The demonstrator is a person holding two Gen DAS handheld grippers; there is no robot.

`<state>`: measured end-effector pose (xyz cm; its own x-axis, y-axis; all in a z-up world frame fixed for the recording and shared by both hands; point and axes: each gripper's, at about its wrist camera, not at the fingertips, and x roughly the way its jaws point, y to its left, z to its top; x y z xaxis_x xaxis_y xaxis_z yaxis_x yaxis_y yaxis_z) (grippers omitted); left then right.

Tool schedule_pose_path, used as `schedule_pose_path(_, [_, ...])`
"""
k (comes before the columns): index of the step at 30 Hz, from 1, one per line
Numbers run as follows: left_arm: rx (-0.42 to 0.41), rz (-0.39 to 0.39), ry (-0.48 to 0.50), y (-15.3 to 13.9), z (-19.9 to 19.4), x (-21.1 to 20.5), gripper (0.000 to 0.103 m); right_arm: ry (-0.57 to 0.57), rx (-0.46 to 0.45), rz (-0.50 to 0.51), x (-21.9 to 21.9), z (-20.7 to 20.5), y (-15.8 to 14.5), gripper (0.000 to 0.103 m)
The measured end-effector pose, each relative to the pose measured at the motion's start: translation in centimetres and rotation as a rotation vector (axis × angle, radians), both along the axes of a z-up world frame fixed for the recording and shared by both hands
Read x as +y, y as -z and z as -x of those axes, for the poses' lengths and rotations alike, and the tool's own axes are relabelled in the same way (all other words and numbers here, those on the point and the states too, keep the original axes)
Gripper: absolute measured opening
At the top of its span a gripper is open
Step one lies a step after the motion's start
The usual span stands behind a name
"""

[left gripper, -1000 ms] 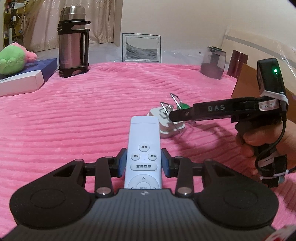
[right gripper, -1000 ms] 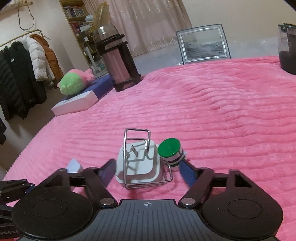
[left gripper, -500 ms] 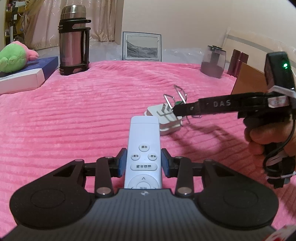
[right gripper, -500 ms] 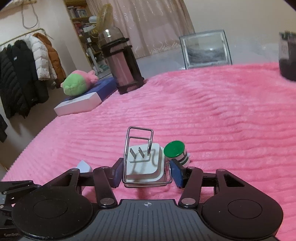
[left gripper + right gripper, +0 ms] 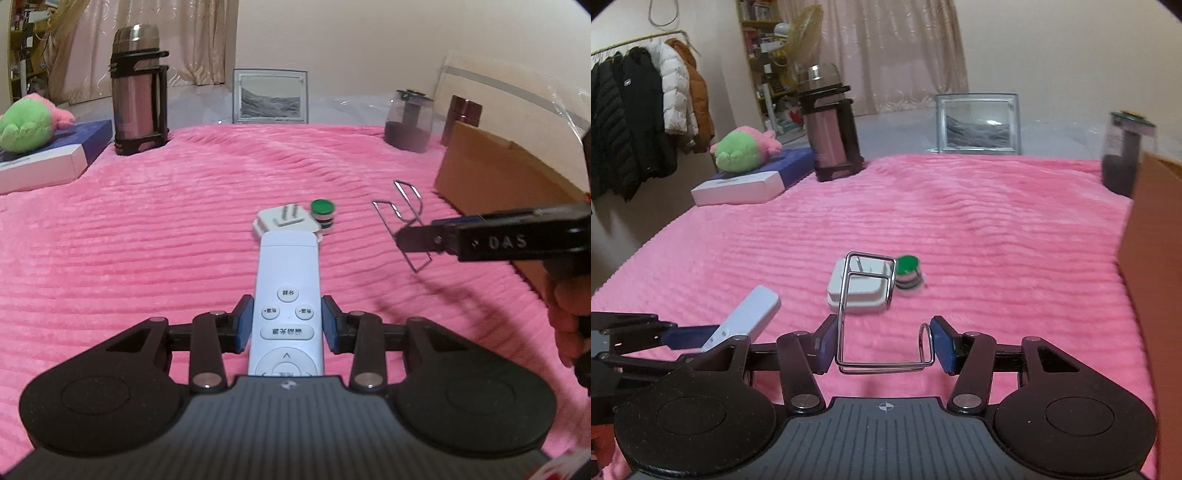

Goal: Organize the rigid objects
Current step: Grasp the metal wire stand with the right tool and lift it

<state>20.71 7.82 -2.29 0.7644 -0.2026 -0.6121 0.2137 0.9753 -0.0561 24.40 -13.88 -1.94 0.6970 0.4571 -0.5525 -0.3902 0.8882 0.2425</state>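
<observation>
My left gripper [image 5: 287, 325] is shut on a white remote [image 5: 288, 280], which sticks out forward above the pink blanket. My right gripper [image 5: 882, 345] is shut on a bent wire holder [image 5: 843, 314] and holds it in the air; from the left wrist view the wire holder [image 5: 402, 218] hangs to the right. A white plug charger [image 5: 860, 291] lies on the blanket beyond it. A small green-capped bottle [image 5: 907, 273] stands right beside the charger. The left wrist view has the charger [image 5: 282, 221] just past the remote's tip.
A cardboard box [image 5: 491, 173] stands at the right edge of the blanket. At the back are a steel thermos [image 5: 138, 90], a picture frame [image 5: 270, 96] and a dark jar [image 5: 408, 125]. A green plush [image 5: 26, 125] lies on a flat box, left.
My right gripper closed on the wire holder, lifted it off the charger and carried it up and right. The left gripper with the remote shifted slightly; charger and bottle stayed.
</observation>
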Motion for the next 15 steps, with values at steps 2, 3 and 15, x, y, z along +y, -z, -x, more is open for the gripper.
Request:
schedule_pose_path(2, [-0.004,0.001,0.01,-0.8,0.6,-0.8,0.033,0.015,-0.009,-0.003,-1.1,1.5,-1.0,0.05])
schedule_pose_path(3, [-0.009,-0.002,0.021,-1.3,0.9,-1.4,0.033,0.023,-0.013,-0.006,-1.5,2.2,-1.5,0.05])
schedule_pose_path(15, [-0.094,0.008,0.202,-9.2,2.7,-11.0,0.033,0.169,-0.105,-0.013,-13.5,8.6,-10.5,0.05])
